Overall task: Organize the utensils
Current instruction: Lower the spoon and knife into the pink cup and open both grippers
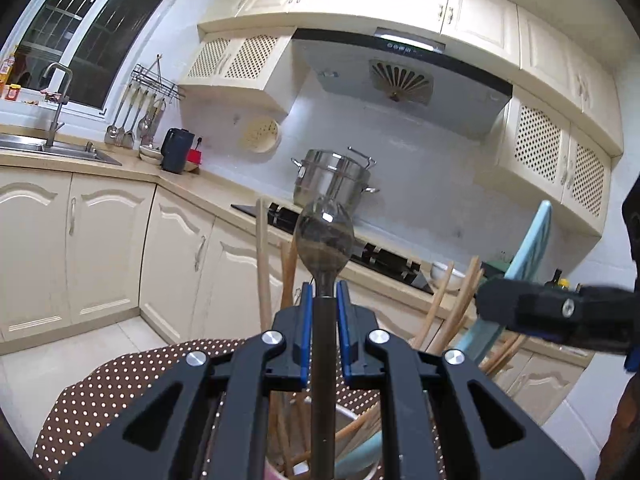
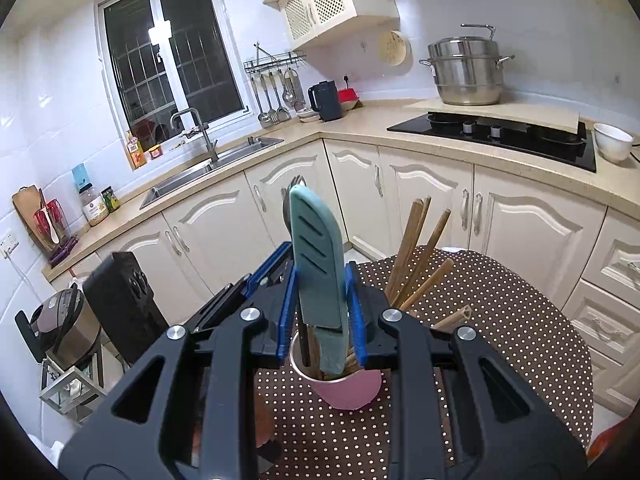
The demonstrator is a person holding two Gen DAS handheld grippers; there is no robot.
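Observation:
A pink cup point(image 2: 347, 391) stands on the brown dotted tablecloth point(image 2: 500, 320) and holds several wooden chopsticks point(image 2: 412, 256), a metal spoon and a light blue sheathed knife. My left gripper point(image 1: 324, 296) is shut on the dark metal spoon point(image 1: 323, 236), bowl up, its handle reaching down into the cup point(image 1: 352, 436). My right gripper point(image 2: 320, 300) is shut on the light blue knife point(image 2: 318, 264), which stands upright in the cup. The right gripper also shows in the left wrist view point(image 1: 552, 312), beside the blue knife point(image 1: 528, 248).
Cream cabinets and a beige counter run behind the table. A black hob point(image 2: 500, 132) with a steel steamer pot point(image 2: 466, 72), a white bowl point(image 2: 612, 142), a sink point(image 2: 208, 168), a dark kettle point(image 2: 325, 100) and hanging utensils point(image 2: 276, 96) stand there.

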